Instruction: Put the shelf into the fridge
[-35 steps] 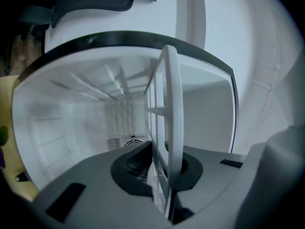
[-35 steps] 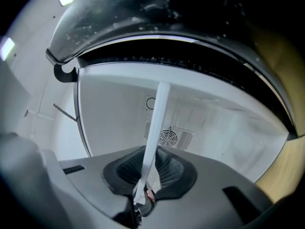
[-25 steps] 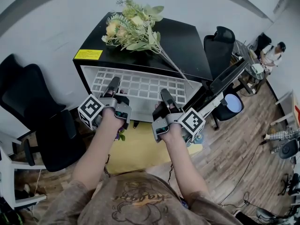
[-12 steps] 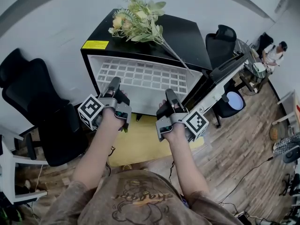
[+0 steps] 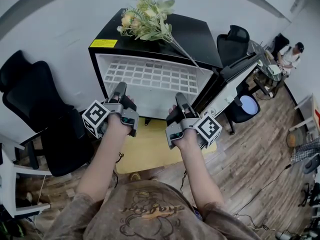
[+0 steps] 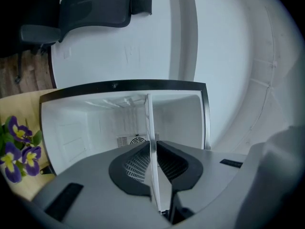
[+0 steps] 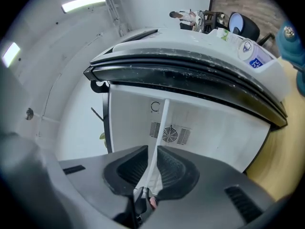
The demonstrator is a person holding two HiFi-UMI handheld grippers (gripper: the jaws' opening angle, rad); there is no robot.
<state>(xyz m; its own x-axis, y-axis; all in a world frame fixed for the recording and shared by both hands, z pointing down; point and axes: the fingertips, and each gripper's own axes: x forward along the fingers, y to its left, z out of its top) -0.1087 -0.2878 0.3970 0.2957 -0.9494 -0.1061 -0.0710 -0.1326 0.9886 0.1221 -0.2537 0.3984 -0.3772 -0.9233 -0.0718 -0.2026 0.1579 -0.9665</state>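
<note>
A white wire shelf [image 5: 150,76] lies flat inside the open black fridge [image 5: 200,39], its front edge toward me. My left gripper [image 5: 120,90] is shut on the shelf's front edge at the left, and the thin edge [image 6: 148,123] runs between its pads. My right gripper [image 5: 180,99] holds the front edge at the right. Its jaws are opening slightly, with the shelf edge [image 7: 162,128] still between the pads. The fridge door [image 5: 235,79] stands open to the right. The white inner walls [image 6: 86,123] and a rear fan grille show in both gripper views.
A bunch of artificial flowers [image 5: 145,21] lies on the fridge top. A black office chair [image 5: 35,99] stands at the left, another [image 5: 235,41] behind the door. A yellow mat [image 5: 150,149] covers the floor before the fridge. Purple flowers [image 6: 19,147] lie there.
The shelf has slid from in front of the fridge opening deeper into the compartment. Both grippers followed it forward, still holding its front edge.
</note>
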